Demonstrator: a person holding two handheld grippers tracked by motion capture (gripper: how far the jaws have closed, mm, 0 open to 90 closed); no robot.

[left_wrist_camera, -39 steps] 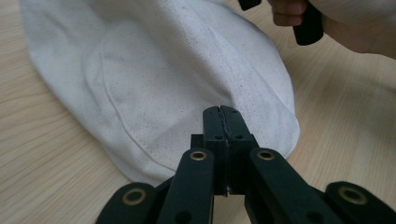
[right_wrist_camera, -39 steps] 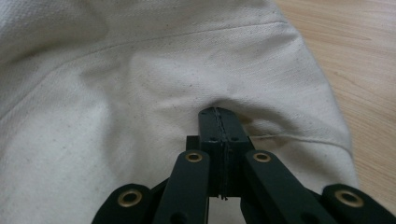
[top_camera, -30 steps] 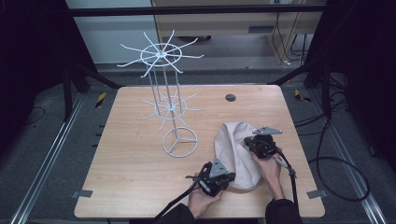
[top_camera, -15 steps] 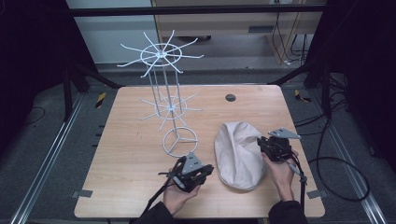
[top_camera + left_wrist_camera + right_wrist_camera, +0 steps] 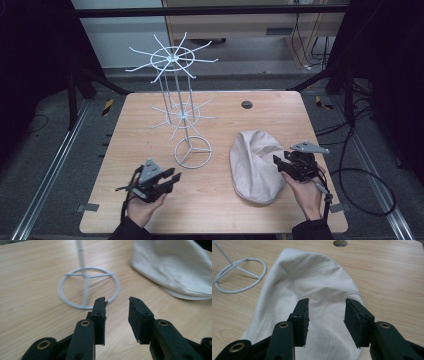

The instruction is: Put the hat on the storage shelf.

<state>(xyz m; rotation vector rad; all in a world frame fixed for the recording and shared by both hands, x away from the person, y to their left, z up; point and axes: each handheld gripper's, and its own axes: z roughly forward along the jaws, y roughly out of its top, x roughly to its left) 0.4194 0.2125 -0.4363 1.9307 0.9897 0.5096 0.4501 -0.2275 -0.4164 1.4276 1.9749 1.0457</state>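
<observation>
A cream cloth cap (image 5: 256, 165) lies flat on the wooden table (image 5: 225, 215), right of centre. A white wire display stand (image 5: 172, 95) rises at the middle, and its ring base (image 5: 193, 151) rests on the table. My left gripper (image 5: 174, 180) hovers near the front left, apart from the cloth. Its jaws have just been opening, and nothing is between them (image 5: 117, 305); the ring base (image 5: 87, 290) lies ahead of them. My right gripper (image 5: 280, 163) is at the cap's right edge. Its jaws have also just been opening, above the cloth (image 5: 312, 280) without pressing it (image 5: 325, 306).
A small round hole (image 5: 246, 104) sits in the table near its far edge. Black frame posts stand at both sides, and cables (image 5: 360, 190) lie on the floor to the right. The stand's wire arms spread out at two heights above the table's middle.
Both grippers were shut on the cloth's near edge and have let go and opened. The left one has moved well to the left, the right one slightly right. The cloth now lies spread out.
</observation>
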